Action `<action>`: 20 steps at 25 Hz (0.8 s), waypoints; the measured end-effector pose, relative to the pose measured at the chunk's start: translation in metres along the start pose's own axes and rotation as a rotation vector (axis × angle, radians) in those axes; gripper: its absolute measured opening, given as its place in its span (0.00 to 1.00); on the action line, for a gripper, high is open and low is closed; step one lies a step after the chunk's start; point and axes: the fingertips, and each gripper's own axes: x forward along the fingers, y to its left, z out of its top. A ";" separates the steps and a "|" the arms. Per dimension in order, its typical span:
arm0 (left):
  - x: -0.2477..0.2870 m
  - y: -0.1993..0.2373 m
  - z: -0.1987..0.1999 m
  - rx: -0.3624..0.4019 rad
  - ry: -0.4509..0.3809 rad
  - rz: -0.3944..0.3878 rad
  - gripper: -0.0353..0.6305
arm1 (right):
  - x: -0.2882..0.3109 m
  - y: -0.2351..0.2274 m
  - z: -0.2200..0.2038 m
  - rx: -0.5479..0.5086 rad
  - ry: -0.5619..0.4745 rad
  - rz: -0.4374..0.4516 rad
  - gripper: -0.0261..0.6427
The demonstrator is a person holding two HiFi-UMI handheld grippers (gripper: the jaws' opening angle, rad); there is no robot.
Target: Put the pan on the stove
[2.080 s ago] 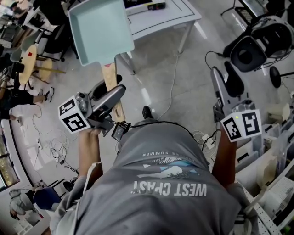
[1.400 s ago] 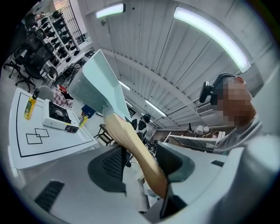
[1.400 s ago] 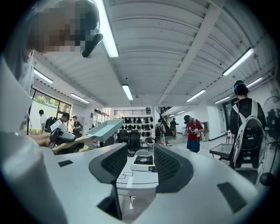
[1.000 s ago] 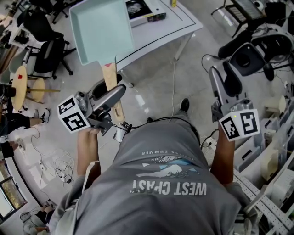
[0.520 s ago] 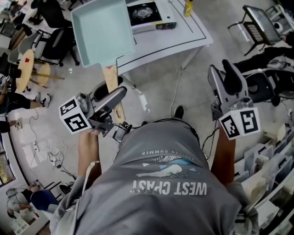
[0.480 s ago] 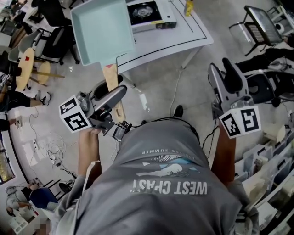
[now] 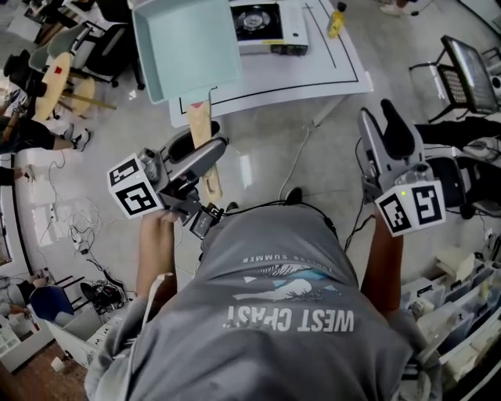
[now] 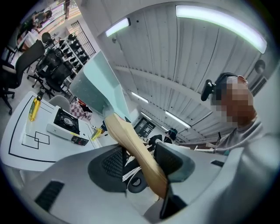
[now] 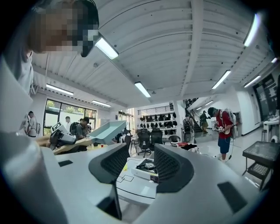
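A mint-green square pan [image 7: 184, 47] with a wooden handle [image 7: 202, 145] is held up in the air. My left gripper [image 7: 205, 160] is shut on that handle. In the left gripper view the handle [image 8: 135, 153] runs between the pads and the pan [image 8: 98, 87] tilts upward. A white portable stove [image 7: 266, 27] sits on the white table [image 7: 329, 66] ahead, just right of the pan. My right gripper [image 7: 383, 133] is raised at the right, open with nothing in it. Between its jaws, far off, I see the stove [image 9: 146, 167].
A yellow bottle [image 7: 337, 19] stands on the table right of the stove. Office chairs [image 7: 86, 47] crowd the left side, a black cart [image 7: 470, 74] stands at the right, and cables [image 7: 297, 157] trail over the floor. A person in red [image 9: 224, 131] stands at a distance.
The table and stove have come further into the head view and lie closer ahead. Both grippers keep their pose, and the left one still holds the pan's handle.
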 end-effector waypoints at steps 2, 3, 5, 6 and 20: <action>0.007 -0.003 -0.001 0.003 -0.014 0.016 0.37 | 0.001 -0.007 0.001 0.000 0.003 0.023 0.34; 0.010 -0.004 -0.002 0.002 -0.021 0.024 0.37 | 0.001 -0.011 0.001 0.000 0.006 0.034 0.34; 0.019 -0.004 -0.005 -0.002 -0.036 0.040 0.37 | 0.003 -0.022 -0.001 0.000 0.009 0.052 0.34; 0.023 -0.004 -0.007 -0.004 -0.041 0.047 0.37 | 0.003 -0.027 -0.002 0.000 0.011 0.059 0.34; 0.077 0.008 -0.008 -0.028 -0.089 0.090 0.37 | 0.021 -0.071 -0.006 -0.001 0.040 0.140 0.34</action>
